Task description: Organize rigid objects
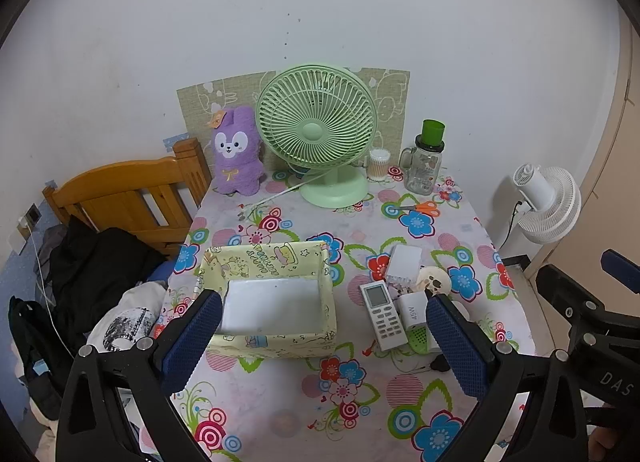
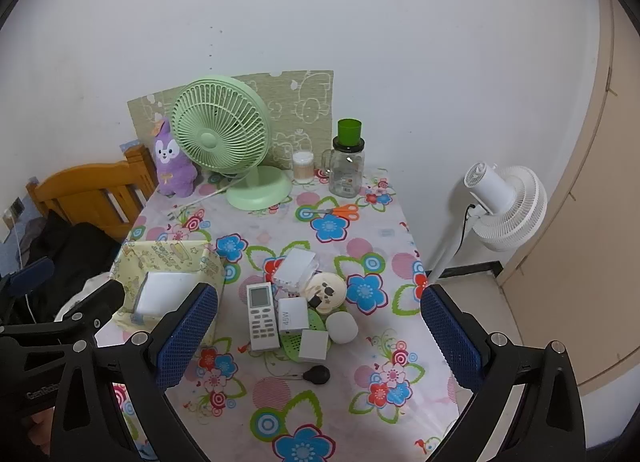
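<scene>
A yellow patterned storage box (image 1: 264, 258) stands on the flowered tablecloth, with a flat white piece (image 1: 272, 304) inside it. To its right lies a cluster: a white remote (image 2: 262, 316), a 45W charger (image 2: 293, 316), a white lidded case (image 2: 296, 268), a cream round disc (image 2: 328, 290), a white ball (image 2: 341, 327), a white square block (image 2: 314, 345), a green perforated disc (image 2: 294, 342) and a small black item (image 2: 317, 375). My left gripper (image 1: 323, 300) hovers open above the box. Over the cluster my right gripper (image 2: 319, 296) is open and holds nothing.
At the back stand a green desk fan (image 1: 316, 130), a purple plush (image 1: 236, 154), a swab container (image 1: 378, 164) and a glass jar with a green lid (image 1: 426, 160). Orange scissors (image 2: 340, 211) lie mid-table. A wooden headboard (image 1: 128, 198) borders the left, a white floor fan (image 2: 504, 208) the right.
</scene>
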